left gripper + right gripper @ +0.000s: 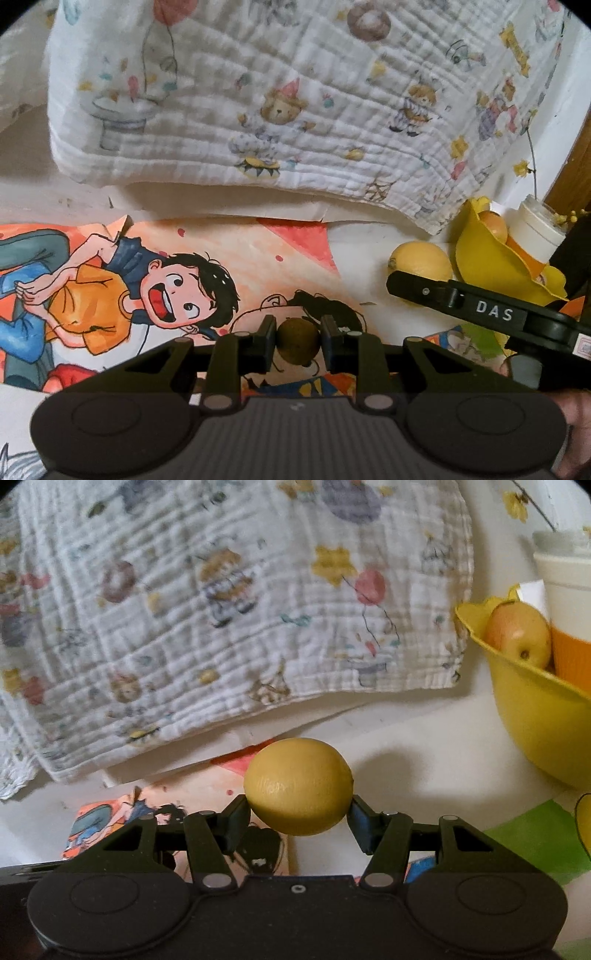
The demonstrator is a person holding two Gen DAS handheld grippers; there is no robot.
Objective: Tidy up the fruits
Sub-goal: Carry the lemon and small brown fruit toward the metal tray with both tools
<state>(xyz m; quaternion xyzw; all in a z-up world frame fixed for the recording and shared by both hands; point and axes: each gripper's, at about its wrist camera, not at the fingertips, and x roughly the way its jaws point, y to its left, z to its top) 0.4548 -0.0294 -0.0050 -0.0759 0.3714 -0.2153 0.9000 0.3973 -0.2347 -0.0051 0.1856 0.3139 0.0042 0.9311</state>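
My left gripper (298, 341) is shut on a small brown kiwi (297, 342), held over the cartoon picture mat (110, 280). My right gripper (298, 814) is shut on a yellow lemon (298, 785); the lemon also shows in the left wrist view (421, 264), with a right gripper finger (461, 301) across its front. A yellow bowl (535, 723) stands to the right with a yellow-red apple (519, 635) in it. The bowl also shows in the left wrist view (491, 262).
A folded white printed cloth (258, 99) lies at the back, also in the right wrist view (221, 609). A white and orange cup (569, 602) stands behind the bowl. A green paper patch (535, 834) lies at the right.
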